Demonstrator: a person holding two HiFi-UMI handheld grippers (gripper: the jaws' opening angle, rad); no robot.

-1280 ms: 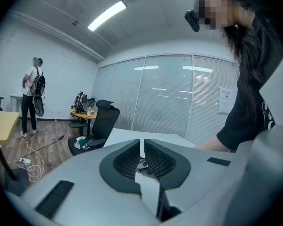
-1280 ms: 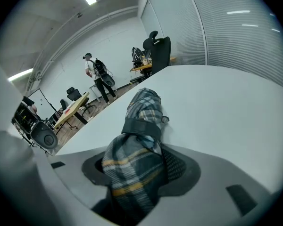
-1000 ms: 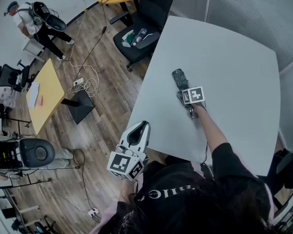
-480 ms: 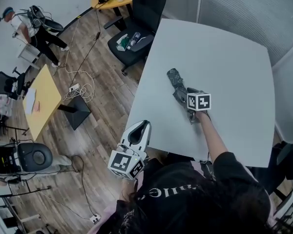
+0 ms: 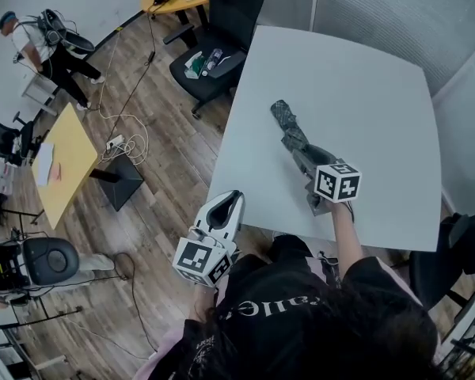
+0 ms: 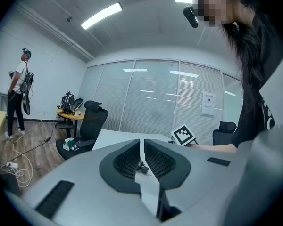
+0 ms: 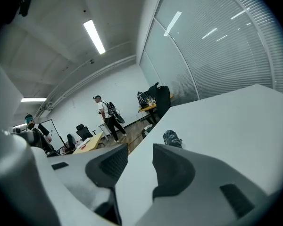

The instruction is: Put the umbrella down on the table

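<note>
The folded dark plaid umbrella (image 5: 286,123) lies flat on the white table (image 5: 380,93). My right gripper (image 5: 307,158) hangs above the umbrella's near half, lifted clear of it, marker cube toward me. In the right gripper view its jaws (image 7: 139,161) are closing with only bare table between them, and the umbrella's far end (image 7: 172,138) shows past the right jaw. My left gripper (image 5: 231,202) floats beyond the table's near left edge, over the floor. In the left gripper view it (image 6: 142,152) is shut and holds nothing.
A black office chair (image 5: 214,62) with small items on its seat stands at the table's far left corner. A yellow table (image 5: 59,161), loose cables (image 5: 123,145) and a person (image 5: 39,42) are on the wooden floor to the left. Glass partitions run behind the table.
The right gripper has let go of the umbrella, risen and drawn back toward me; the umbrella stays on the table. The left gripper has hardly shifted.
</note>
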